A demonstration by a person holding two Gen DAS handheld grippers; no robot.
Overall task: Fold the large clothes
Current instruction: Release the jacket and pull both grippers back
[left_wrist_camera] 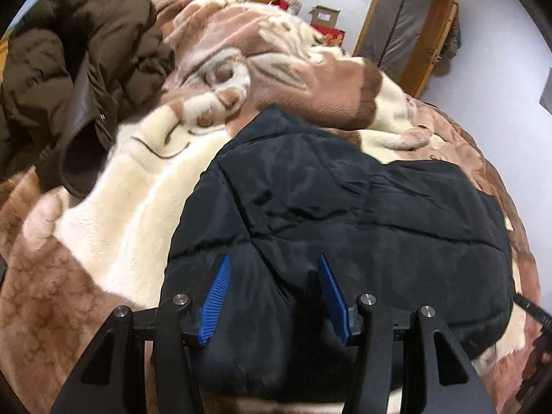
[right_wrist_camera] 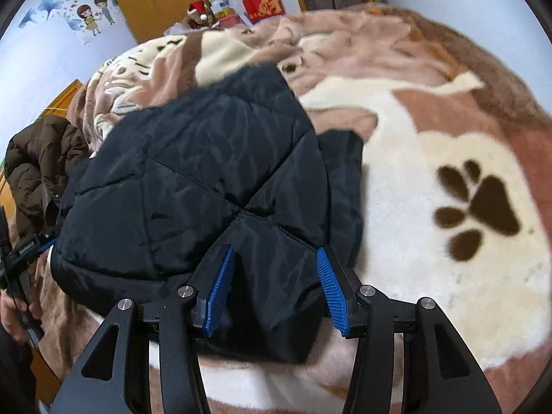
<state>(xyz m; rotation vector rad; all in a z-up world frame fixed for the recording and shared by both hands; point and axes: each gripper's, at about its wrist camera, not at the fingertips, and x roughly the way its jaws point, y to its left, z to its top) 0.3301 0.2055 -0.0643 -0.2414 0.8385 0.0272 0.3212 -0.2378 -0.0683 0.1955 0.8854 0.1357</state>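
Black jacket beneath left gripper

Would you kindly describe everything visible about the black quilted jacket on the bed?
The black quilted jacket is puffy, with a slightly shiny, wrinkled shell and stitched seams dividing it into panels. It lies folded into a compact bundle on the brown and cream plush blanket, apart from the brown coat. One layer edge sticks out along its right side in the right wrist view. Neither gripper's jaws grip it; both stand open above its near edge.
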